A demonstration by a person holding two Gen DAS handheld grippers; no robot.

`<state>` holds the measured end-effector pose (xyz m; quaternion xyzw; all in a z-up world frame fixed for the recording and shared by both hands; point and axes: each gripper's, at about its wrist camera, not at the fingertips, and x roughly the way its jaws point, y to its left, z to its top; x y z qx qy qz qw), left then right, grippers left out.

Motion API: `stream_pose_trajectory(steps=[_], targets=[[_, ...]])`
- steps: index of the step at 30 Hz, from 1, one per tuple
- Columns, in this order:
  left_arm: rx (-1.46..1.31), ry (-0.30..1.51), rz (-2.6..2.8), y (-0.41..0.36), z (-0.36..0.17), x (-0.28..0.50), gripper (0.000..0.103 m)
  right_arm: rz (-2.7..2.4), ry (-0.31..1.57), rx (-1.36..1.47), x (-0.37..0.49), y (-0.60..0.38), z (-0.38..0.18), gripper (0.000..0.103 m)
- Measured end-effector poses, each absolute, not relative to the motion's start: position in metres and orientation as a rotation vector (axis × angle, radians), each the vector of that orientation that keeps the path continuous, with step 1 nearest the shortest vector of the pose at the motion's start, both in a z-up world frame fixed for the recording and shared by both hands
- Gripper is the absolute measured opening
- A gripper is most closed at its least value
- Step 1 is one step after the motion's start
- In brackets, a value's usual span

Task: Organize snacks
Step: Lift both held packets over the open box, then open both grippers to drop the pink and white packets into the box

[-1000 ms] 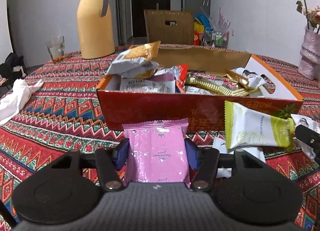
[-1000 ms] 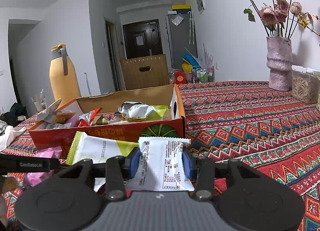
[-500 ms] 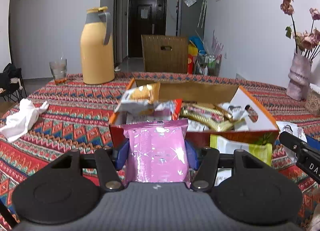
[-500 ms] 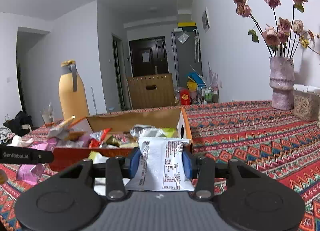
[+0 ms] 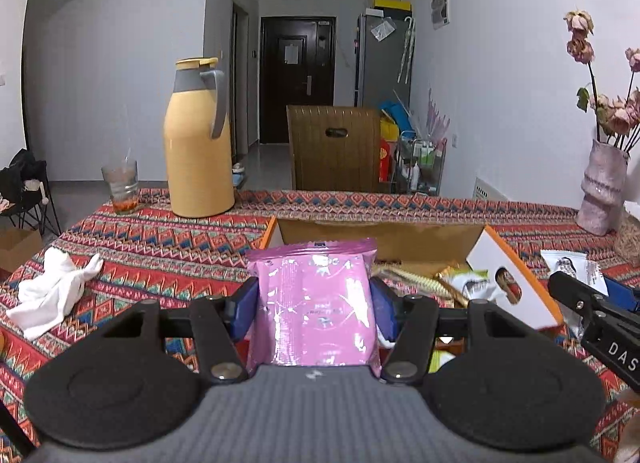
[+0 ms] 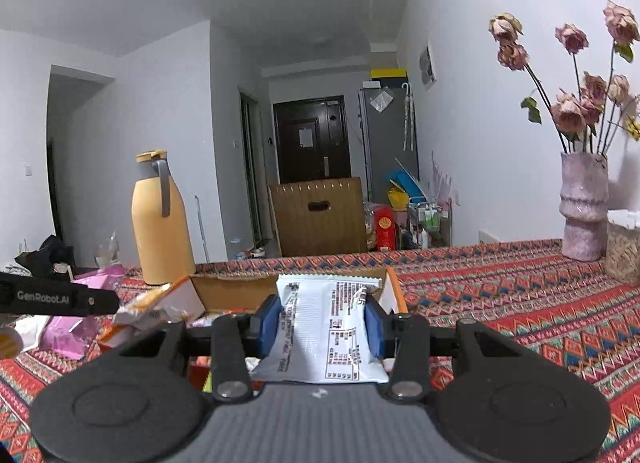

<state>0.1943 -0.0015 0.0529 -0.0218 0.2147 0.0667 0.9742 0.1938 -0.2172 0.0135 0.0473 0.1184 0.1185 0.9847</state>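
Our left gripper (image 5: 314, 299) clamped a glossy pink snack packet (image 5: 316, 299) above the open snack box (image 5: 380, 237); our right gripper (image 6: 322, 321) pinched a white, black-printed packet (image 6: 326, 327) there too.

Black hand-held gripper (image 5: 314, 305), blue pads (image 5: 244, 309), silver screws

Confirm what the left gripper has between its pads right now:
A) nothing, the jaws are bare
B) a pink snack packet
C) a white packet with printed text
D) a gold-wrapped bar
B: in the left wrist view the blue pads of the left gripper press on both sides of a pink snack packet, lifted in front of the open snack box.
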Motion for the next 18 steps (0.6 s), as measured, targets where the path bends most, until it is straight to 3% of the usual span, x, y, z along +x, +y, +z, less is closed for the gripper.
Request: stream_pose_trajectory(steps=[18], targets=[[-0.062, 0.418, 0.135, 0.001, 0.058, 0.250, 0.059, 0.247, 0.215, 0.090, 0.250, -0.188, 0.032, 0.043]])
